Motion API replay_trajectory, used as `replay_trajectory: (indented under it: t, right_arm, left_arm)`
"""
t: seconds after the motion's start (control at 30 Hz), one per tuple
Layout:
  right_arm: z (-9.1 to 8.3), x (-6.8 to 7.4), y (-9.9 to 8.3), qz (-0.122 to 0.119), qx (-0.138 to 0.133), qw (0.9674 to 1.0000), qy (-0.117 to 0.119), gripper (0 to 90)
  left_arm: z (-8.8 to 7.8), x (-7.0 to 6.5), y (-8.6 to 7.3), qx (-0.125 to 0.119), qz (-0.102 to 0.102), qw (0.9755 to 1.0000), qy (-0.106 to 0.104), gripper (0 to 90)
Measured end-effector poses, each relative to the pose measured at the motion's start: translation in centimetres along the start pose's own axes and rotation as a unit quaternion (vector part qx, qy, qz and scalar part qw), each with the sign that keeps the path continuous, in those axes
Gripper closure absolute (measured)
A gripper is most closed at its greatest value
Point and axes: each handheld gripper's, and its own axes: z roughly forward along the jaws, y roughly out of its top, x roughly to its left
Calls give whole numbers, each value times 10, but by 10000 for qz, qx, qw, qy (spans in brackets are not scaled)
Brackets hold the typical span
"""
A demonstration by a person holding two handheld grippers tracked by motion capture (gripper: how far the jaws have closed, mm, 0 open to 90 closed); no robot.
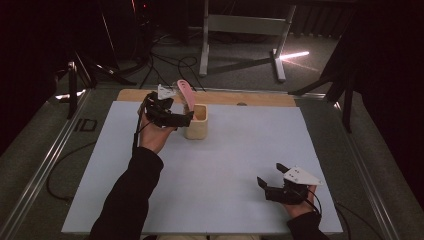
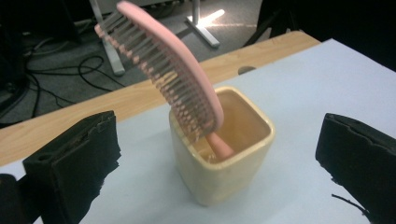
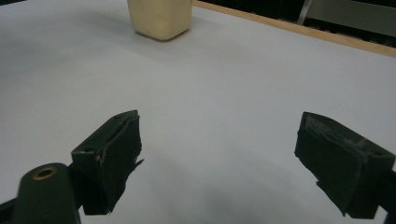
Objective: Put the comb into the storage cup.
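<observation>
Pink comb (image 2: 175, 79) stands handle-down in the cream square cup (image 2: 224, 158), leaning against one inner wall with its toothed head well above the rim; the cup sits on the white table (image 1: 225, 165) near the far edge. Left claw (image 1: 184, 120) is released, its jaws spread wide on either side of the cup in the left gripper view, touching neither cup nor comb as far as can be judged. Right claw (image 1: 270, 184) is likewise released and idle, resting low near the table's near right corner, well apart from the cup. Risk, as judged: the comb's top-heavy lean could tip the cup, or a jaw brushing the cup wall on withdrawal could shift it or topple both. Cup top and comb are cut off in the right gripper view. From the high view, the left claw masks the cup's near side, so contact there cannot be confirmed.
</observation>
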Motion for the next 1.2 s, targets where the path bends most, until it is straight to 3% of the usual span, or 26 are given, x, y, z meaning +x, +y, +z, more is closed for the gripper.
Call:
replay_trajectory:
  t: [0.23, 0.77, 1.2]
  right_arm:
    - [1, 0, 0, -7, 15, 10000, 0, 142]
    - [2, 1, -1, -16, 21, 10000, 6, 142]
    - [1, 2, 0, -27, 29, 10000, 5, 142]
  left_arm:
    - [-6, 0, -8, 121, 265, 9995, 78, 2]
    - [-25, 0, -29, -38, 617, 9980, -91, 2]
    - [-36, -2, -48, -193, 595, 9977, -264, 1]
